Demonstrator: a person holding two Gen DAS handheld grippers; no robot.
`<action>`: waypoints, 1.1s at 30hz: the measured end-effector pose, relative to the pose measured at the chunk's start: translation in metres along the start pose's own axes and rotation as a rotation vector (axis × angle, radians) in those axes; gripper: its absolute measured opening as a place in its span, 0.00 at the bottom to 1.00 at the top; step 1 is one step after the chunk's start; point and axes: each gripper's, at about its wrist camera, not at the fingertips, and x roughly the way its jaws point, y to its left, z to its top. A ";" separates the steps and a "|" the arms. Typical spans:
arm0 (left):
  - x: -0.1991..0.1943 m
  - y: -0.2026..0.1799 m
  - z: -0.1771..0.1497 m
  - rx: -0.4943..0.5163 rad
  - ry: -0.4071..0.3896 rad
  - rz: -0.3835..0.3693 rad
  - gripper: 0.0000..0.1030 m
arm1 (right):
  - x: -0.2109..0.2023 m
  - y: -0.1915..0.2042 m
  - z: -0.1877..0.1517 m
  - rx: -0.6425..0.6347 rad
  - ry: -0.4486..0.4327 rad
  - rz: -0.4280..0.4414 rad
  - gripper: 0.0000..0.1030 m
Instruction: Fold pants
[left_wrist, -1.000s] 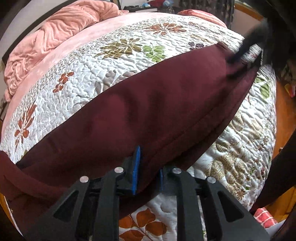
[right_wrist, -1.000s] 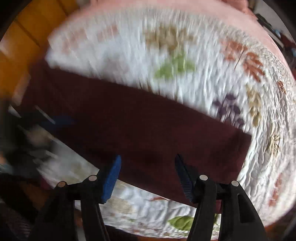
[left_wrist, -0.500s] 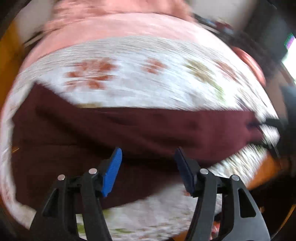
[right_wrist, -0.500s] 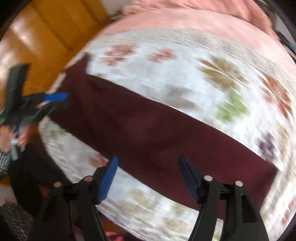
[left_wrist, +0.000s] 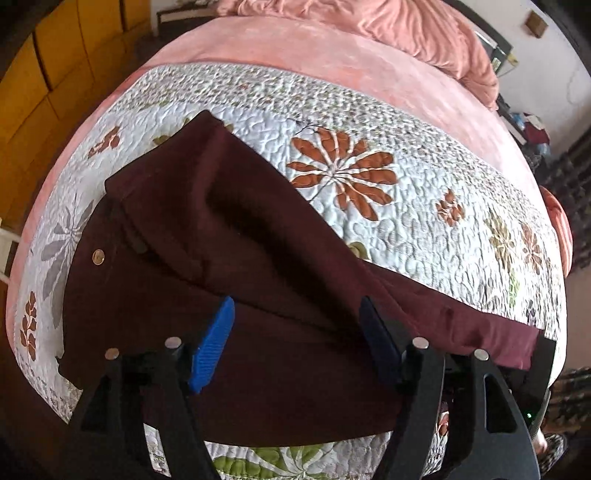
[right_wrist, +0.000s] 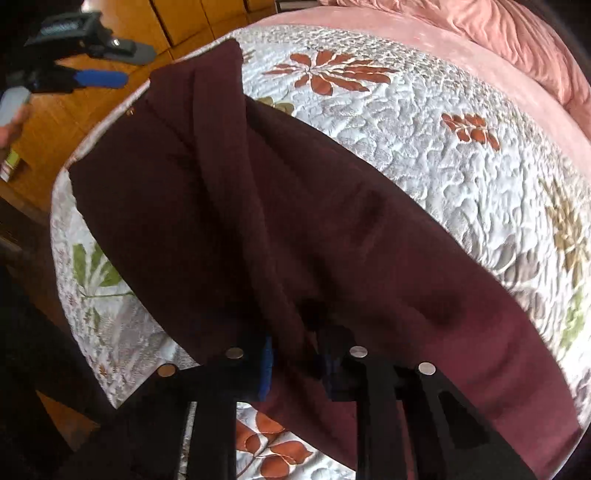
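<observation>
Dark maroon pants (left_wrist: 229, 258) lie across the quilted floral bedspread (left_wrist: 406, 155), waistband with a brass button (left_wrist: 98, 255) at the left, legs running to the right. My left gripper (left_wrist: 295, 343) is open just above the pants' near edge, holding nothing. My right gripper (right_wrist: 295, 354) is shut on a bunched fold of the pants (right_wrist: 332, 236) near the middle of the legs. The left gripper also shows in the right wrist view (right_wrist: 85, 79), at the far left beyond the waistband, off the bed.
A pink blanket (left_wrist: 369, 22) is heaped at the head of the bed. A pink sheet (left_wrist: 295, 48) lies beyond the quilt. Yellow wooden floor and cabinets (left_wrist: 44, 74) are at the left. Clutter stands by the wall at the right (left_wrist: 532, 125).
My left gripper let go of the pants, opened and swung to the waistband end. My right gripper, open before, closed on a fold of the legs.
</observation>
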 end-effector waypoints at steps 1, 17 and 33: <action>0.002 0.003 0.002 -0.006 0.009 0.003 0.71 | -0.001 -0.001 -0.001 -0.001 -0.006 0.003 0.12; 0.088 -0.027 0.102 0.027 0.240 0.348 0.79 | -0.001 -0.010 -0.018 0.059 -0.074 0.087 0.11; 0.122 0.018 0.110 -0.176 0.348 0.355 0.19 | -0.001 -0.017 -0.019 0.070 -0.089 0.130 0.11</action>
